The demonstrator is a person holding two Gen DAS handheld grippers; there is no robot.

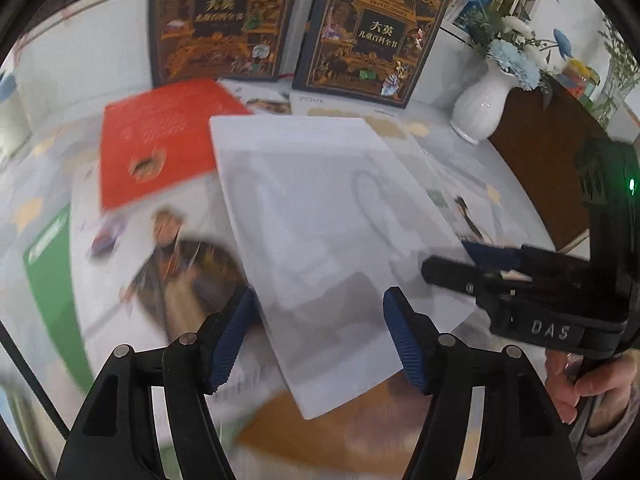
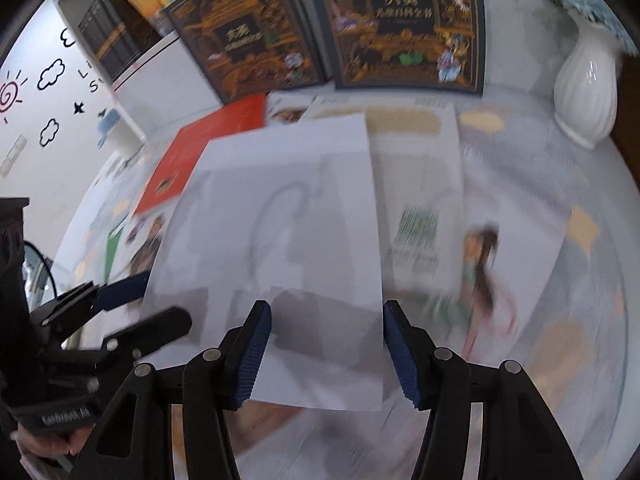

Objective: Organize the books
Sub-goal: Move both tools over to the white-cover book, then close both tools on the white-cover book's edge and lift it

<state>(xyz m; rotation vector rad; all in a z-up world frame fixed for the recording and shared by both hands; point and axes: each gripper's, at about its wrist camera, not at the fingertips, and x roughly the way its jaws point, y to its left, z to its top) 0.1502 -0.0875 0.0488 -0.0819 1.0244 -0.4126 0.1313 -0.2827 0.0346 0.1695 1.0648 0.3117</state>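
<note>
A white book (image 1: 320, 240) lies atop the others; 2 books (image 1: 368, 36) stand behind, a vase (image 1: 480, 108) far right.

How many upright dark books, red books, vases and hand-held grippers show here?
Upright dark books: 2
Red book: 1
Vase: 1
Hand-held grippers, left and right: 2
Total: 6
</note>
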